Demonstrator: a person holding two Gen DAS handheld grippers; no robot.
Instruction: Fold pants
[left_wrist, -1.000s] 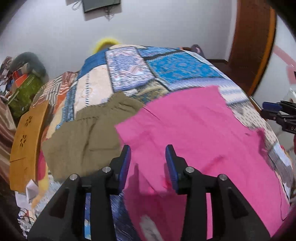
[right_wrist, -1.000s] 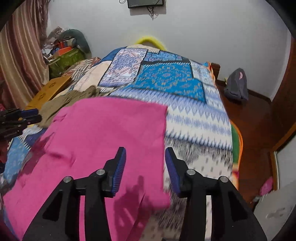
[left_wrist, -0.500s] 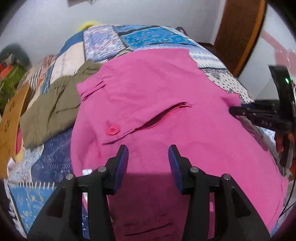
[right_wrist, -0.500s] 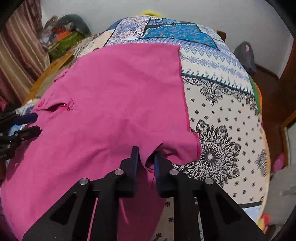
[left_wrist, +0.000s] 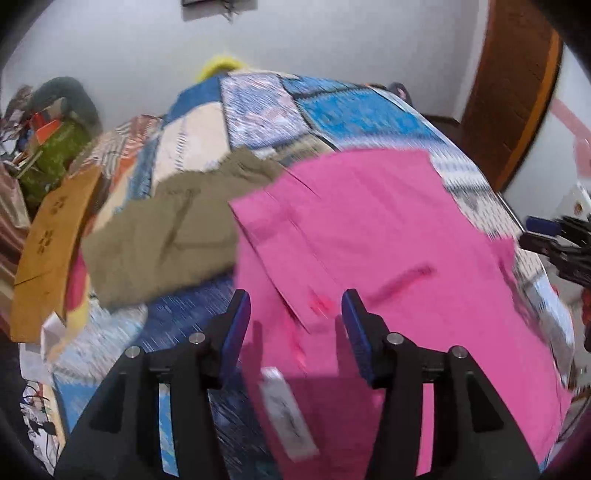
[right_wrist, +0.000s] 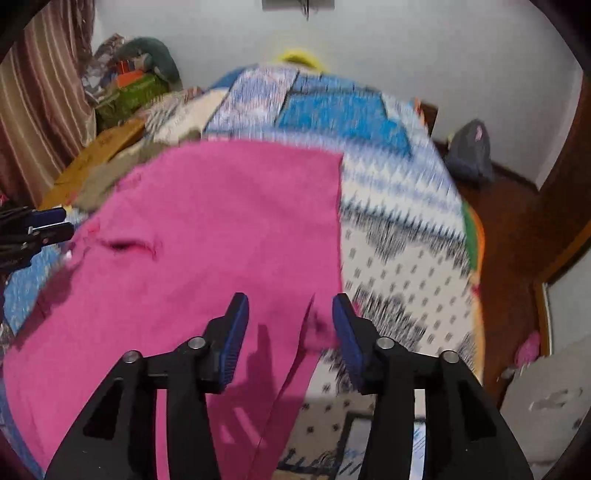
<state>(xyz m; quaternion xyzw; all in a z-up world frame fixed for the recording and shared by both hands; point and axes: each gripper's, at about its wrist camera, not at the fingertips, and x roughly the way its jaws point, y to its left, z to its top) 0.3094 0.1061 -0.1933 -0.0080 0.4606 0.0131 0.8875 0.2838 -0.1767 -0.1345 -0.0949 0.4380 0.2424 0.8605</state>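
Observation:
Pink pants (left_wrist: 376, 236) lie spread on the patterned bed, also in the right wrist view (right_wrist: 207, 236). A pocket flap with a pink button (left_wrist: 319, 302) and a white label (left_wrist: 284, 406) show near my left gripper (left_wrist: 293, 328), which is open and empty above the pants' left edge. My right gripper (right_wrist: 290, 332) is open and empty above the pants' right corner (right_wrist: 321, 325), which lies rumpled between the fingers. Each gripper shows at the edge of the other's view.
Olive-brown pants (left_wrist: 166, 229) lie left of the pink ones. The patchwork bedspread (right_wrist: 399, 236) covers the bed. A tan cardboard box (left_wrist: 44, 251) and clutter sit at the left. A grey bag (right_wrist: 469, 155) lies on the floor at the right, by a wooden door (left_wrist: 513, 85).
My right gripper, shut on the pants' right corner half a second ago, has opened and let it go. Both grippers have lifted back; the views are blurred by motion.

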